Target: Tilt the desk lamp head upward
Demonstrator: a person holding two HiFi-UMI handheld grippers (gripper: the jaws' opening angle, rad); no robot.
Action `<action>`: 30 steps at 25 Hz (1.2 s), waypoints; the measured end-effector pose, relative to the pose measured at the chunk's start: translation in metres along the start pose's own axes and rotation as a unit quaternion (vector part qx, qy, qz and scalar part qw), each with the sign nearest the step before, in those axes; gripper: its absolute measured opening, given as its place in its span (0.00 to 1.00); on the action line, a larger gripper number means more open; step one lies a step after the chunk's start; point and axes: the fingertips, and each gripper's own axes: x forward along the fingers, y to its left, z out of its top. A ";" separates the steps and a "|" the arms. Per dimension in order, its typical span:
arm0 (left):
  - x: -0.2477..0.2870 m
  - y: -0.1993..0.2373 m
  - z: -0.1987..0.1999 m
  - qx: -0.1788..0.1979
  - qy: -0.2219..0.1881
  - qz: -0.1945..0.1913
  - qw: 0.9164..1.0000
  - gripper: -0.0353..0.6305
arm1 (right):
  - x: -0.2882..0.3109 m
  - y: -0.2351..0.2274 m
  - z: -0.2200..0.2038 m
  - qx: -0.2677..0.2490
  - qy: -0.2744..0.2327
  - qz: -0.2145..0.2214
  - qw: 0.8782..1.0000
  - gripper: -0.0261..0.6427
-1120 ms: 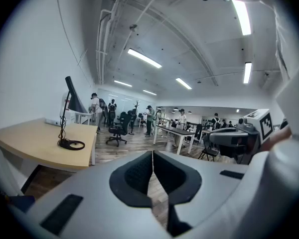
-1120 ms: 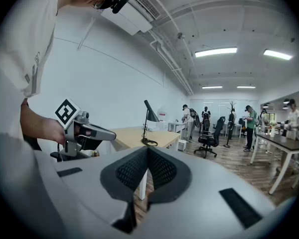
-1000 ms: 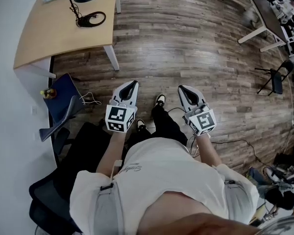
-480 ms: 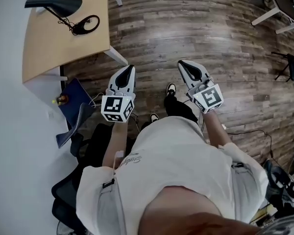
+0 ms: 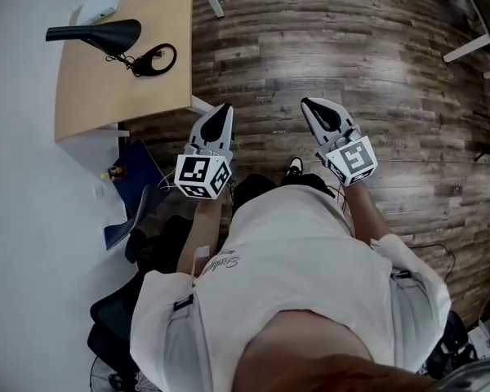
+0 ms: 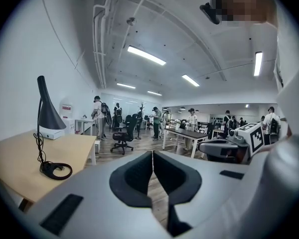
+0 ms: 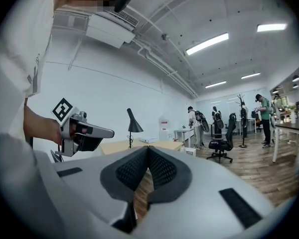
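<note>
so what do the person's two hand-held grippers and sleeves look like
The left hand-held gripper and right hand-held gripper are light grey wedge-shaped shells tapering to black pads; each carries a white cube with black square markers at the rear. The person wears a white short-sleeved shirt.

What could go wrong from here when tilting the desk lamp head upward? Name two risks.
1. The desk lamp stands on a thin ring base; pushing its head up with one gripper might tip or slide it.
2. The left gripper and right gripper are both shut, short of the desk; unless opened, they may knock the head rather than grip it.
</note>
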 end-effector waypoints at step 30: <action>0.258 0.245 0.040 -0.032 0.021 0.028 0.999 0.08 | 0.316 -0.186 0.003 -0.022 0.052 0.059 0.997 0.03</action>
